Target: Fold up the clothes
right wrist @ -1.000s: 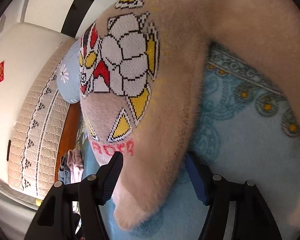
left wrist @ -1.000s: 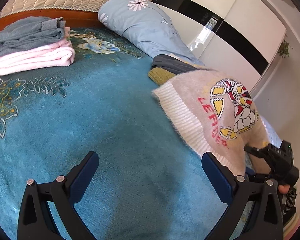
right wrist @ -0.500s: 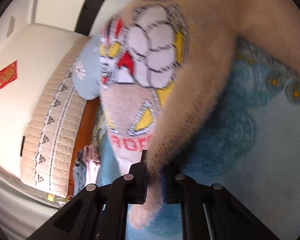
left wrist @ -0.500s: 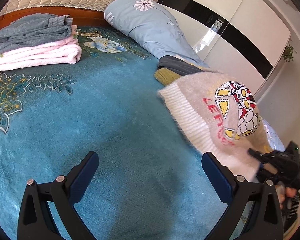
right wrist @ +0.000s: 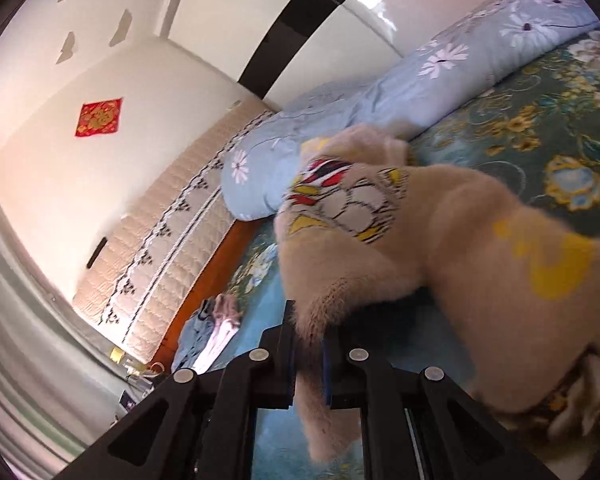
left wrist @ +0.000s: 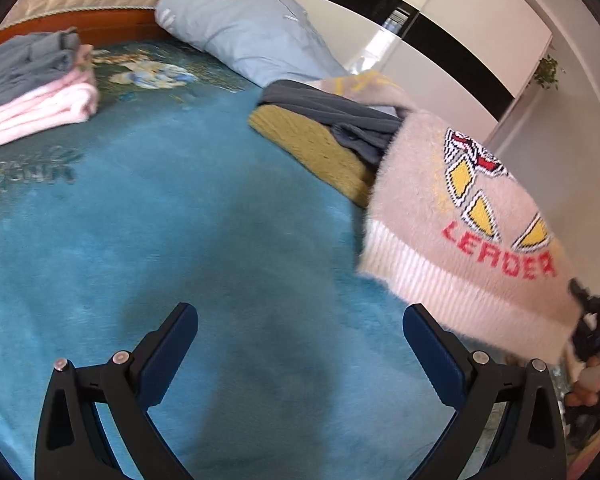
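Left wrist view: red "LEADER" lettering on the fuzzy sweater.

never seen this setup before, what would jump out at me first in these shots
The fuzzy beige sweater with a cartoon patch and red LEADER lettering, lifted off the blue blanket at the right of the left wrist view. The right claw is shut on a fold of it, while the left claw stands open over bare blanket. Behind, a pale blue flowered pillow lies by the headboard, and a folded pink and grey stack sits far left.
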A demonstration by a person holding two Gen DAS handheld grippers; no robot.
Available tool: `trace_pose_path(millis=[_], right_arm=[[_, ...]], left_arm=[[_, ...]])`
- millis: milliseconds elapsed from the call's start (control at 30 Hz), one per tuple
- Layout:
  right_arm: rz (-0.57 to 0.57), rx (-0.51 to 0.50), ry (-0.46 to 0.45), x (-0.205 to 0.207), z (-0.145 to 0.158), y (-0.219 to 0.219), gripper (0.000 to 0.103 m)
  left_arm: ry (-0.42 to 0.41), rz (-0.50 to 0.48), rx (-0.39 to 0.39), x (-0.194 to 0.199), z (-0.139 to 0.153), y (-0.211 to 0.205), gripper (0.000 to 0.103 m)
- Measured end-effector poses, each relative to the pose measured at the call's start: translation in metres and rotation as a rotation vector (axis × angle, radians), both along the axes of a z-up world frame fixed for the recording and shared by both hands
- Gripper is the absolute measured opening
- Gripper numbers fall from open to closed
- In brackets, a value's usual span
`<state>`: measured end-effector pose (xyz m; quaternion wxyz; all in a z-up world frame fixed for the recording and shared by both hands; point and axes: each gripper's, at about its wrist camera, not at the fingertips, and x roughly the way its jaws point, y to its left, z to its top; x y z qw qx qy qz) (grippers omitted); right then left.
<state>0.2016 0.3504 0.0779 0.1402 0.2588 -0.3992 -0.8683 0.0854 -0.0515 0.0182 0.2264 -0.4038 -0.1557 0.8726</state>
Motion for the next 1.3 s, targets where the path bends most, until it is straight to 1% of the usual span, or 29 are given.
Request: trace_pose_path(millis=[67, 133, 167, 267, 367, 400, 433, 467, 500, 533, 600, 633, 667, 733, 767, 800, 867, 967, 1067, 1167, 1300], right_arm=[[-0.039, -0.034, -0.025, 0.002, -0.017, 0.015, 0.010], [-0.035, -0.022, -0.048, -0.001, -0.021, 0.025, 0.010], [-0.033, -0.013, -0.054, -0.002, -0.022, 0.028, 0.010], [-0.020, 0.003, -0.036, 0.003, -0.021, 0.031, 0.010], [-0.025, 0.010, -0.045, 0.002, -0.024, 0.030, 0.010], [-0.028, 0.009, -0.052, -0.001, -0.026, 0.030, 0.010], [-0.031, 0.009, -0.061, -0.003, -0.028, 0.030, 0.010], [-0.033, 0.008, -0.068, -0.006, -0.029, 0.029, 0.010], [-0.032, 0.004, -0.071, -0.007, -0.030, 0.029, 0.010], [-0.031, 0.002, -0.074, -0.008, -0.031, 0.029, 0.010], [-0.031, 0.005, -0.078, -0.008, -0.032, 0.030, 0.010], [-0.032, 0.007, -0.082, -0.009, -0.033, 0.030, 0.010], [-0.033, 0.007, -0.087, -0.010, -0.034, 0.029, 0.010], [-0.034, 0.017, -0.094, -0.011, -0.035, 0.028, 0.011], [-0.035, 0.027, -0.096, -0.011, -0.034, 0.027, 0.011], [-0.034, 0.036, -0.097, -0.011, -0.034, 0.026, 0.011], [-0.031, 0.046, -0.100, -0.012, -0.034, 0.024, 0.012], [-0.027, 0.054, -0.102, -0.012, -0.035, 0.022, 0.012], [-0.025, 0.072, -0.101, -0.012, -0.033, 0.019, 0.012], [-0.010, 0.087, -0.106, -0.012, -0.033, 0.014, 0.012], [0.027, 0.108, -0.106, -0.014, -0.032, 0.006, 0.012]], left_arm=[[-0.021, -0.034, -0.013, -0.013, 0.001, 0.016, 0.102], [-0.034, -0.072, -0.029, -0.028, 0.004, 0.034, 0.102], [-0.038, -0.085, -0.022, -0.036, 0.006, 0.042, 0.102], [-0.049, -0.116, 0.026, -0.058, 0.014, 0.063, 0.102], [-0.112, -0.133, 0.078, -0.090, 0.011, 0.081, 0.102], [-0.136, -0.128, 0.094, -0.099, 0.006, 0.085, 0.100], [-0.159, -0.123, 0.109, -0.108, 0.001, 0.090, 0.097], [-0.183, -0.119, 0.126, -0.117, -0.004, 0.094, 0.089], [-0.206, -0.119, 0.147, -0.123, -0.010, 0.097, 0.079], [-0.227, -0.118, 0.167, -0.128, -0.015, 0.099, 0.073], [-0.252, -0.120, 0.198, -0.131, -0.021, 0.102, 0.054], [-0.260, -0.122, 0.211, -0.130, -0.023, 0.104, 0.049], [-0.255, -0.124, 0.210, -0.127, -0.022, 0.105, 0.041], [-0.245, -0.126, 0.206, -0.121, -0.019, 0.107, 0.031], [-0.233, -0.123, 0.186, -0.118, -0.016, 0.107, 0.021], [-0.217, -0.117, 0.166, -0.113, -0.011, 0.107, 0.014], [-0.172, -0.109, 0.131, -0.102, 0.000, 0.106, 0.012], [-0.103, -0.101, 0.094, -0.081, 0.023, 0.103, 0.011], [-0.015, -0.092, 0.071, -0.053, 0.056, 0.095, 0.010], [0.093, -0.074, 0.045, -0.023, 0.092, 0.078, 0.010], [0.153, -0.033, 0.016, 0.012, 0.115, 0.051, 0.010]])
